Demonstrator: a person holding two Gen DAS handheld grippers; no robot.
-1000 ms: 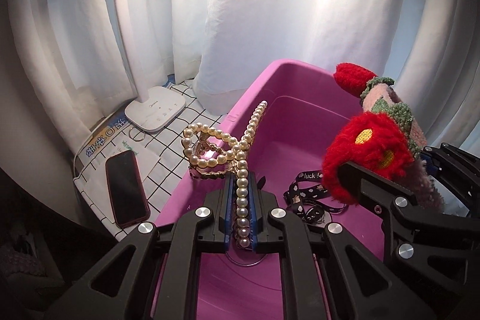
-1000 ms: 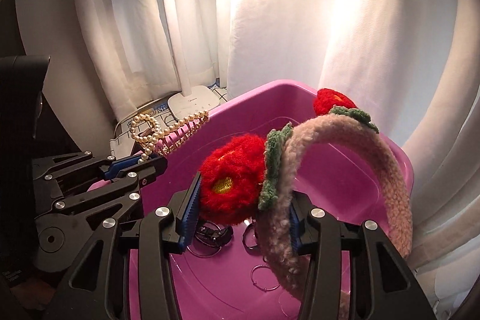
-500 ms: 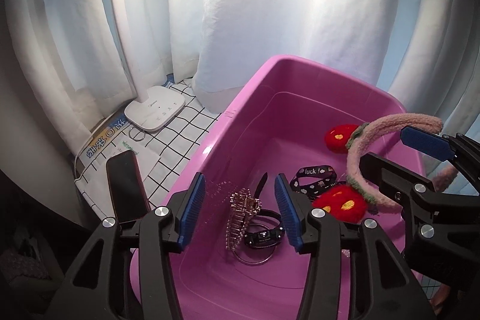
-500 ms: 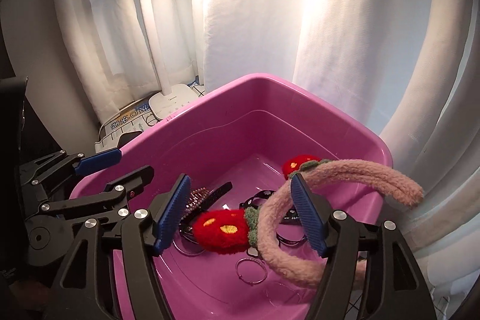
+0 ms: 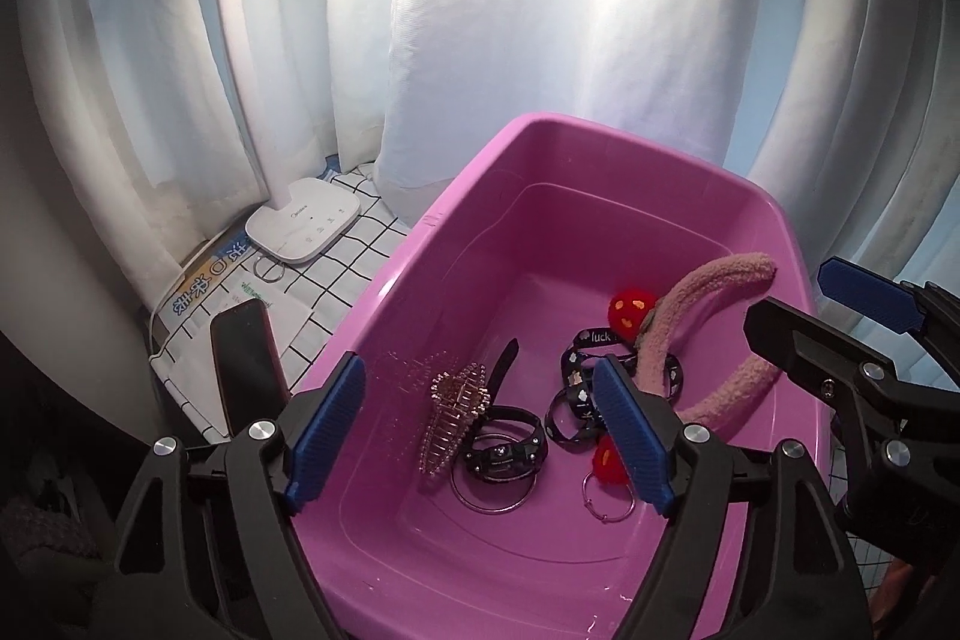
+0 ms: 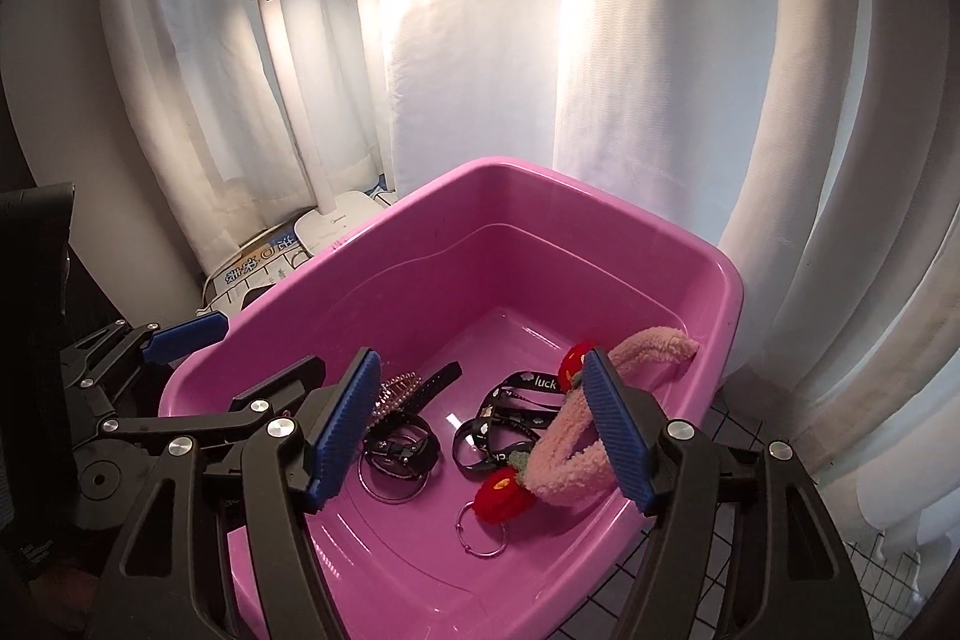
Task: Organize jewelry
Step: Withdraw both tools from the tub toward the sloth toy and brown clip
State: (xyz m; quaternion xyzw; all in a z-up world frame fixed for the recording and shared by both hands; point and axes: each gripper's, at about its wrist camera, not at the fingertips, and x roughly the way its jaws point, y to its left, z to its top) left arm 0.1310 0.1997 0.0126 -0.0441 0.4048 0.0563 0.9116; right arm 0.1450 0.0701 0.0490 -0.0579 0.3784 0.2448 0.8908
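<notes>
A pink plastic tub (image 5: 420,256) (image 6: 660,226) holds the jewelry. In it lie a pearl hair claw (image 5: 453,415) (image 6: 396,388), a black bracelet (image 5: 507,451) (image 6: 399,445), a silver hoop (image 5: 489,499), a black printed ribbon (image 5: 579,388) (image 6: 516,412), a small ring (image 5: 606,490) (image 6: 483,529) and a fuzzy pink headband with red flowers (image 5: 702,298) (image 6: 570,451). My left gripper (image 5: 480,436) is open and empty above the tub's near left side. My right gripper (image 6: 480,430) is open and empty above the tub's near side.
A white desk lamp base (image 5: 303,226) (image 6: 336,226) stands on a checked cloth (image 5: 360,268) left of the tub. A dark phone (image 5: 246,370) lies on paper near the cloth's front. White curtains (image 5: 540,9) hang close behind the tub.
Both grippers opened. The pearl claw dropped from the left gripper and the headband from the right into the tub. Both grippers have since risen and pulled back a little.
</notes>
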